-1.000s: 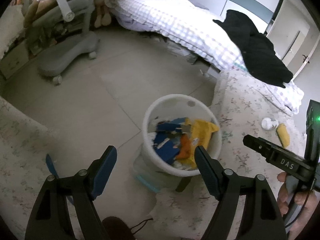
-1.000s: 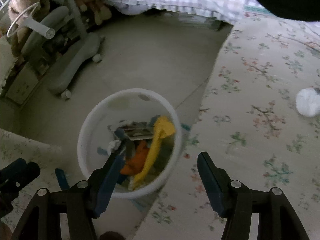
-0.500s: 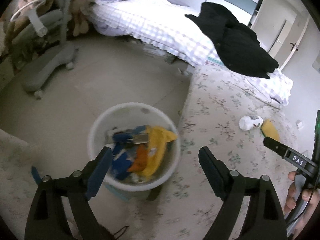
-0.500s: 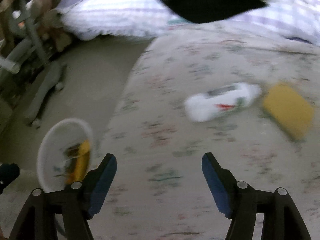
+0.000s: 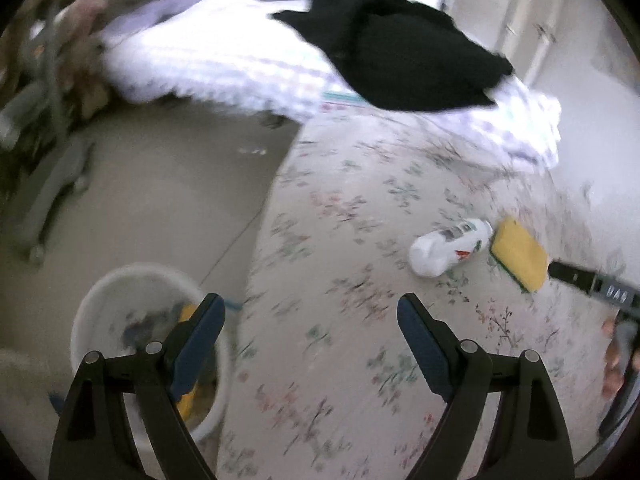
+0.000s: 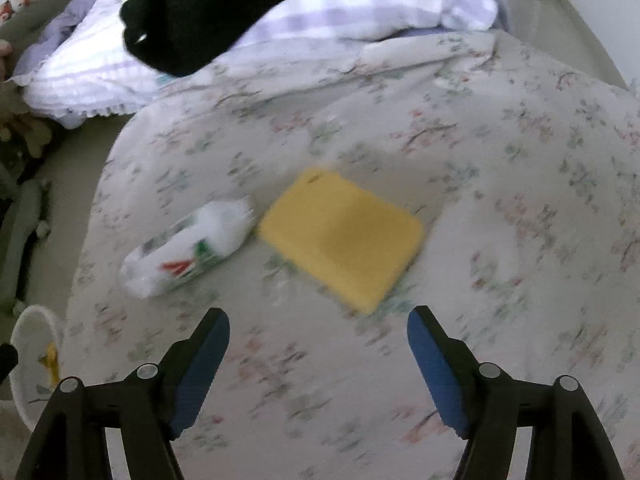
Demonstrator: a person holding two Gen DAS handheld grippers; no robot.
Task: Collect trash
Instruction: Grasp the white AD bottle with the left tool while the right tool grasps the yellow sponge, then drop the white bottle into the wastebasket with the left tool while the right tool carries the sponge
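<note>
A white plastic bottle (image 6: pixel 188 250) with a red and green label lies on its side on the floral bedspread (image 6: pixel 520 208), touching a yellow sponge (image 6: pixel 344 240) to its right. Both also show in the left wrist view, the bottle (image 5: pixel 450 246) and the sponge (image 5: pixel 518 254). My right gripper (image 6: pixel 318 334) is open and empty just short of the sponge. My left gripper (image 5: pixel 310 320) is open and empty over the bed's edge, beside the white trash bin (image 5: pixel 100 304), which holds several colourful scraps. The bin also shows in the right wrist view (image 6: pixel 28 332).
A black garment (image 5: pixel 392 40) lies on a checked quilt (image 5: pixel 224 64) at the back of the bed. A grey chair base (image 5: pixel 48 192) stands on the tiled floor (image 5: pixel 168 200) at the left. The right gripper's body (image 5: pixel 592 284) shows at the right edge.
Both grippers swung right, away from the bin and over the bed. The right gripper closed in on the bottle and sponge, which now fill its view.
</note>
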